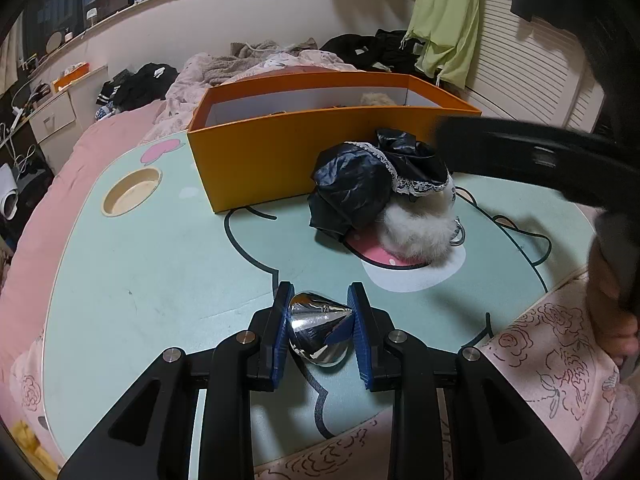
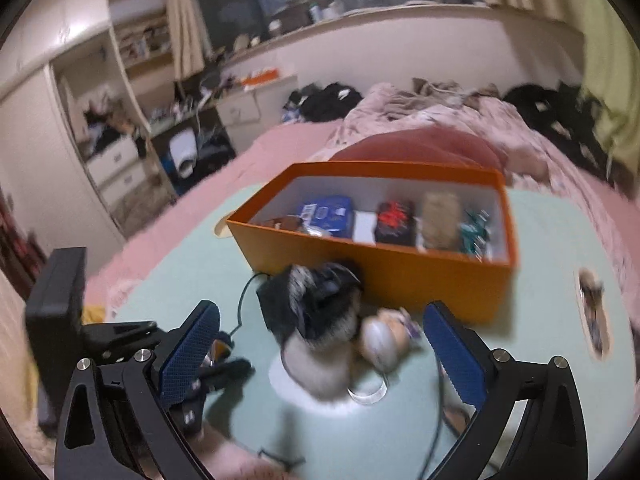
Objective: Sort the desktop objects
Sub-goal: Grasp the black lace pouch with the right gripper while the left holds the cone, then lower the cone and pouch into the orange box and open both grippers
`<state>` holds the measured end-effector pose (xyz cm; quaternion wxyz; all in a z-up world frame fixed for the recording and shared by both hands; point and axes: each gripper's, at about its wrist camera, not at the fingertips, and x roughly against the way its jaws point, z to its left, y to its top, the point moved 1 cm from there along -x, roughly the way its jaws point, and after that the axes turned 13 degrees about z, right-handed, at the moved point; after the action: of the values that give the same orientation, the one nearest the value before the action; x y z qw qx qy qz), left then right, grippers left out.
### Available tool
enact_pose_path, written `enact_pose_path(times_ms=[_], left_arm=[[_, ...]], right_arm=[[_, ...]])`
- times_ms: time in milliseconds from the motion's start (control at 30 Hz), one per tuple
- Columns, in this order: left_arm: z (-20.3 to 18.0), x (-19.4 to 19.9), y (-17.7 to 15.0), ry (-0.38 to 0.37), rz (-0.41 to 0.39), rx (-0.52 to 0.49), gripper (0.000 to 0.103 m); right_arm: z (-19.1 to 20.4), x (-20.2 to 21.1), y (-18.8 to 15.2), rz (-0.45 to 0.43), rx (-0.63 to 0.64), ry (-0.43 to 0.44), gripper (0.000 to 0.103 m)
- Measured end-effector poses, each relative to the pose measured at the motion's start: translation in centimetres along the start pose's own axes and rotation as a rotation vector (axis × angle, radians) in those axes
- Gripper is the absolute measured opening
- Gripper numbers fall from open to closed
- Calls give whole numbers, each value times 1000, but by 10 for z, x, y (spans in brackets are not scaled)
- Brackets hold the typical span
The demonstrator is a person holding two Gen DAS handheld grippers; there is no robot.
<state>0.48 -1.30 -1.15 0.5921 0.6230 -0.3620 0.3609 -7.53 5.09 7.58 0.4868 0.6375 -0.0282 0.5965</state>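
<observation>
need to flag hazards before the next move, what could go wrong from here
The left gripper pinches a shiny metal cone between base and tip; that smooth, tapered surface could squirt out. The orange box has a tall wall the cone might clip. The right gripper hangs open above the doll, close enough to knock it.

The right wrist view is smeared throughout, so the items inside the orange box (image 2: 384, 276) read only as coloured patches. In the left wrist view the box's near wall hides nearly all of its contents. The fluffy doll (image 1: 416, 228) is partly buried under black fabric (image 1: 352, 192). The right tongs (image 1: 536, 160) cross there as a dark blur, cut off by the edge.
</observation>
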Motion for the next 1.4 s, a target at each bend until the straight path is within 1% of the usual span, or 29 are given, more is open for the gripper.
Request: enact_pose_path(times_ms=[100,133,167,233,267,300,400,433,467,500,567,667,800,933,1000,1133,1200,1267,1300,1367,1400], left_arm=[[0,0,0,0,0,0,29],[0,0,0,1,0,0,29],[0,0,0,1,0,0,29],[0,0,0,0,0,0,29],[0,0,0,0,0,0,29],[0,0,0,-2,0,0,29],[0,1,1,-5,-1,0,29],[0,1,1,-6,-2,1,29],[0,2,1,-8,-2,2,29],[1,2,2,-10,-2,4,29],[3,4,2,-16,-7,9,29],[3,11,3,-22,-32,16,29],[5,16,4,-33,-44,29,29],[7,29,16,-56,-74,32,29],[7,39,29,-62,-104,26,29],[3,61,67,-45,-176,-1,29],[1,66,90,-46,-197,-9,29],[0,67,109,-25,-207,-5,29],[0,67,114,-14,-211,-1,29],[1,68,121,-20,-216,3,29],[2,68,123,-26,-216,2,29]], right_arm=[[18,-20,15,56,87,-98,103],[21,-28,19,74,104,-117,97],[22,-35,22,94,112,-121,90],[21,-47,25,139,109,-110,41],[18,-52,25,157,103,-102,40],[14,-54,24,158,95,-84,37],[1,-47,19,127,54,5,24],[-3,-42,17,106,40,32,22],[-7,-34,15,79,26,66,16],[-7,-28,12,58,18,87,8],[-9,-12,8,10,-2,131,8],[-9,7,5,-39,-11,161,8],[-10,28,6,-90,-22,170,7],[-12,52,16,-157,-28,164,6],[-16,61,23,-183,-34,155,3],[-31,71,44,-225,-70,135,3],[-38,71,52,-233,-86,119,3],[-44,68,58,-214,-96,105,4],[-45,65,58,-189,-96,113,6],[-47,63,48,-171,-106,116,32],[-47,62,41,-167,-110,100,59]])
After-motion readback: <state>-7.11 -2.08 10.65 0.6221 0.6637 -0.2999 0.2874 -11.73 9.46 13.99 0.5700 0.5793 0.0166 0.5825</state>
